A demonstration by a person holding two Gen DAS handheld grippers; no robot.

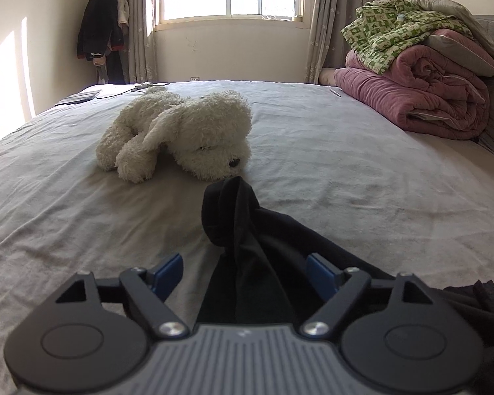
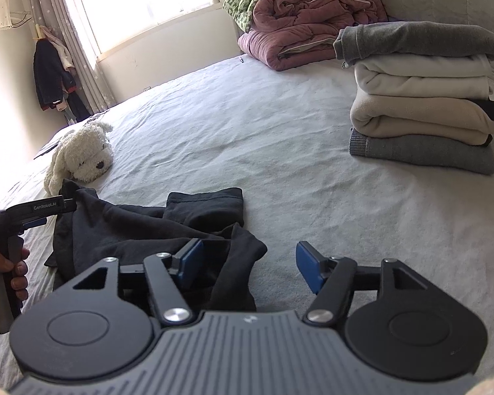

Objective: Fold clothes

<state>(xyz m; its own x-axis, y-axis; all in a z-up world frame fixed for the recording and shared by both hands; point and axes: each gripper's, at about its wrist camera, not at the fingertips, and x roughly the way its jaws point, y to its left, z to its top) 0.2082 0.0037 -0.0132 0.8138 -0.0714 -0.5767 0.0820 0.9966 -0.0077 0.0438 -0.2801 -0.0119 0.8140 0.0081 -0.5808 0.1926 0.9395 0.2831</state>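
Black, limp knit fabric: the crumpled black garment (image 2: 141,227) lies bunched on the pale grey bedsheet (image 2: 280,151), nearest of all, at 6 to 7 o'clock in the right wrist view.

Right gripper (image 2: 250,268): jaws spread, released. Its left blue pad (image 2: 191,260) sits over a flap of the cloth, the other pad over bare sheet; nothing pinched.

Left gripper (image 1: 245,273): jaws likewise apart, released. A ridge of the black cloth runs up between the pads toward 12 o'clock, but neither pad presses it. In the right view this tool comes in at 9 o'clock, held by a hand (image 2: 3,283).

Judgement: garment not yet flat, so the step is spreading before any fold. Do it well: find two true edges (hem or cuff band at 12 o'clock of the heap), pinch one layer only, pull apart level and low, smooth creases, then fold.

Mid distance: fluffy white plush dog (image 1: 181,131) touching or just beyond the cloth's far tip; it may snag a spread. At 2 o'clock, a stack of folded grey, white and cream sweaters (image 2: 421,98), well apart.

Far: rolled pink quilt (image 1: 418,98) with a green-patterned blanket (image 1: 388,29) on top.
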